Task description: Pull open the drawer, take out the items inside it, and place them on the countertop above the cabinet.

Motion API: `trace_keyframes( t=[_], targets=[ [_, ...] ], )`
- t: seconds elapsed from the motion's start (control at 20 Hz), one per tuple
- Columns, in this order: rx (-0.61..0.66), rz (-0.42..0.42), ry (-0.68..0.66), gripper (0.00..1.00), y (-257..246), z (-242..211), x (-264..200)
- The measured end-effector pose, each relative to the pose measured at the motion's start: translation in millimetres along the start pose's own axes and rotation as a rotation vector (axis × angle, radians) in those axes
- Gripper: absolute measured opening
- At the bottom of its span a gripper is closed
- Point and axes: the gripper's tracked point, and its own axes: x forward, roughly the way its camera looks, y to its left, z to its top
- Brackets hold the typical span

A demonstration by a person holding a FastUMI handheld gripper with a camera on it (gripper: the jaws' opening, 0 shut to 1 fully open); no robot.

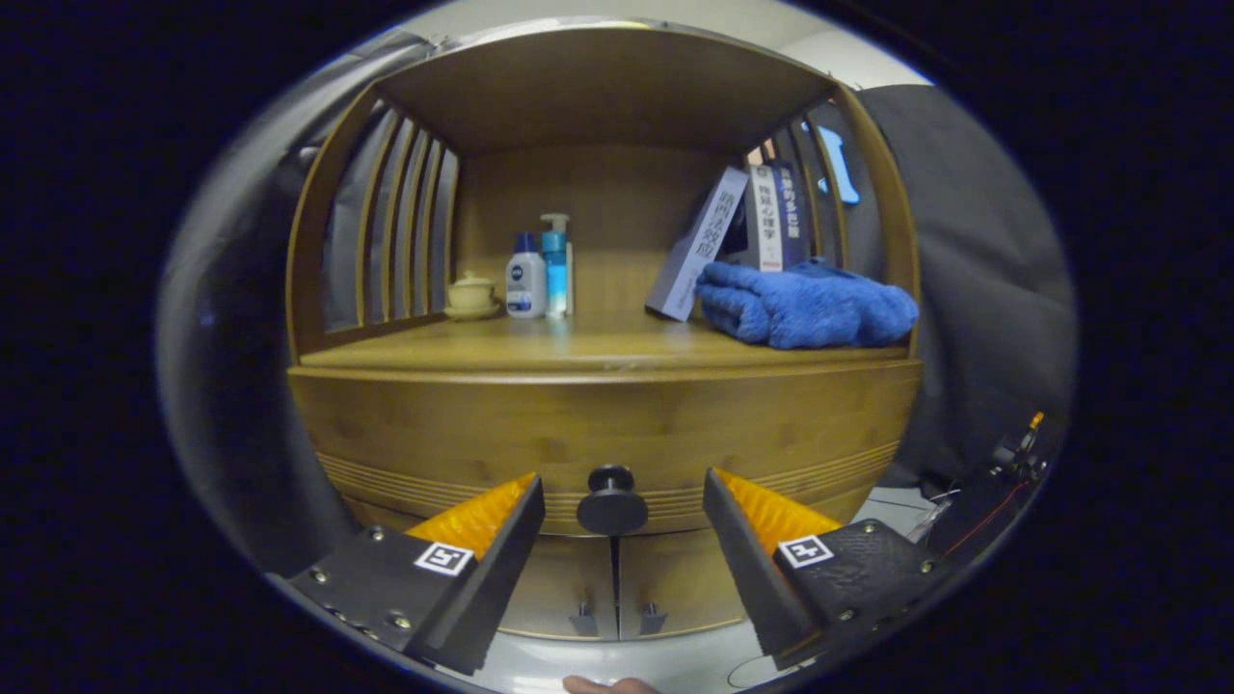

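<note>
- Gripper (617, 525): fingers spread wide apart, clamping nothing.
- Knob (612, 501): between the fingers, centred in the gap, stem pointing straight back toward the fingers; likely needs only a short advance and a squeeze.
- Drawer (598, 434): closed, front flush with the cabinet, just beyond the fingertips.
- Countertop (578, 347): above the drawer, bare along its near middle.
- Farther back: bottles (540, 275), blue towel (805, 304), books (733, 236).

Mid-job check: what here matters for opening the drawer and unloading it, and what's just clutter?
Job: drawer, its round knob between the open hand-held gripper fingers, countertop.

Clutter: blue towel, books, two bottles, lidded cup, lower cabinet doors.
</note>
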Motion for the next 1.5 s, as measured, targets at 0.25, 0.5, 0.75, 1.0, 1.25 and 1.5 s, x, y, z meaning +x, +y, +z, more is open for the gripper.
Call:
trace_keyframes(
  t=[0.25, 0.5, 0.75, 1.0, 1.25, 1.5],
  targets=[
    [0.003, -0.042, -0.043, 0.43, -0.4, -1.0, 17.3],
    [0.031, 0.026, 0.008, 0.33, 2.0, -5.1, 11.9],
    [0.013, 0.025, 0.012, 0.24, -1.3, -9.6, -17.9],
    [-0.004, 0.038, 0.008, 0.24, -6.1, -16.2, -59.6],
    [0.008, 0.032, 0.022, 0.23, -11.2, -27.4, -110.6],
    [-0.003, 0.043, 0.039, 0.23, -13.7, -38.7, -151.3]
  ],
)
